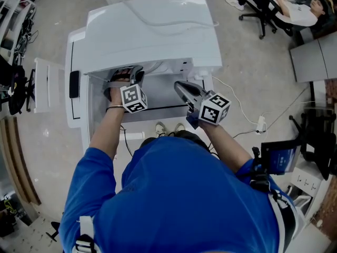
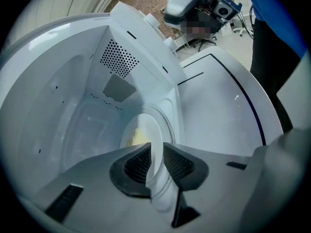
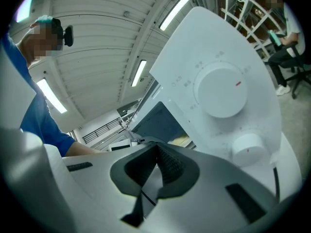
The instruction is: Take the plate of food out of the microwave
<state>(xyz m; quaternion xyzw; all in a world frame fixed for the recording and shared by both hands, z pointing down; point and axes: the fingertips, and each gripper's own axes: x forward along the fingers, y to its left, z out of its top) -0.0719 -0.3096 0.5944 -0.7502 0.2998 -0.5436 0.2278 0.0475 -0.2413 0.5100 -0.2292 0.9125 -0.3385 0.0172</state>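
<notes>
Left gripper (image 2: 155, 152) was reaching into the open microwave (image 1: 152, 30), and there it was: jaws clamped part-way on the rim of the white plate (image 2: 146, 130), with yellow food (image 2: 137, 139) on it, inside the cavity. Right gripper (image 3: 156, 152) hung outside by the big dial (image 3: 221, 90), jaws pressed together on nothing.
</notes>
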